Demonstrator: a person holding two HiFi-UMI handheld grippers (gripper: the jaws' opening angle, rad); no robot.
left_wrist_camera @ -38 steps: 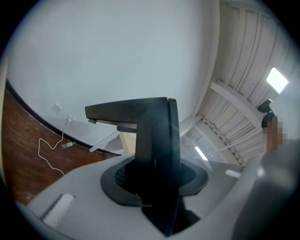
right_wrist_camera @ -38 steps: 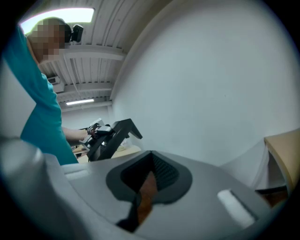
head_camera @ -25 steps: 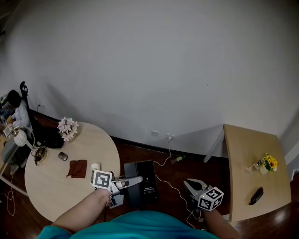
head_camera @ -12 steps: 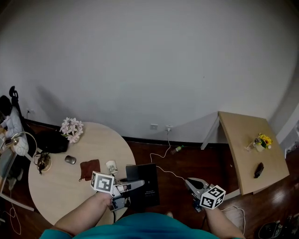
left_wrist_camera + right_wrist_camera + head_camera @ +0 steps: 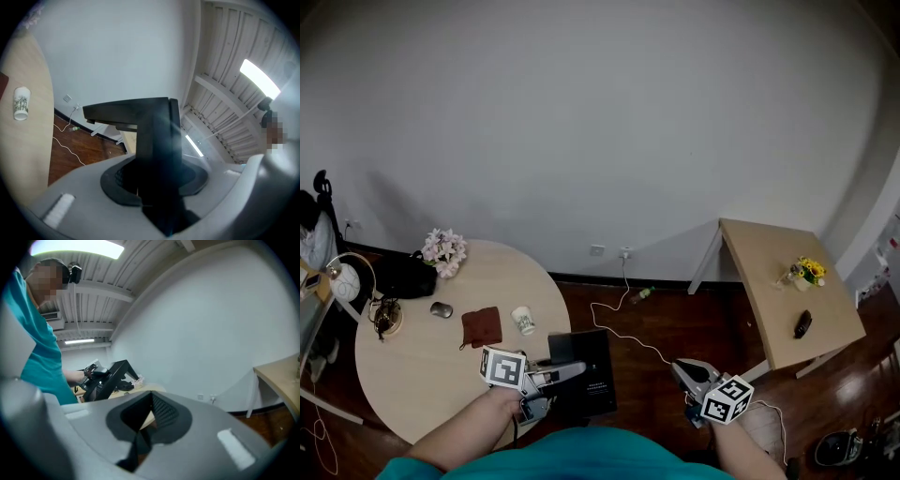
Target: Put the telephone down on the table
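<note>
The black telephone [image 5: 581, 375] is a flat dark body with small white print, and my left gripper [image 5: 567, 373] is shut on it. It hangs over the dark wooden floor, just past the right edge of the round table [image 5: 403, 375]. In the left gripper view the telephone [image 5: 150, 140] stands upright between the jaws and hides most of what lies ahead. My right gripper [image 5: 682, 371] is low at the right over the floor, jaws shut with nothing between them; in the right gripper view [image 5: 140, 437] the telephone [image 5: 110, 378] shows at the left.
On the round table lie a paper cup [image 5: 523, 321], a brown cloth [image 5: 481, 327], a mouse [image 5: 442, 309], pink flowers [image 5: 443, 251] and a black bag [image 5: 403, 278]. A square table [image 5: 764, 272] at the right bears yellow flowers [image 5: 806, 272] and a dark object [image 5: 803, 324]. A white cable [image 5: 628, 328] crosses the floor.
The view has shifted: the square table has slid left and further into sight, and the paper cup has come out from behind the left gripper. The left gripper keeps hold of the telephone.
</note>
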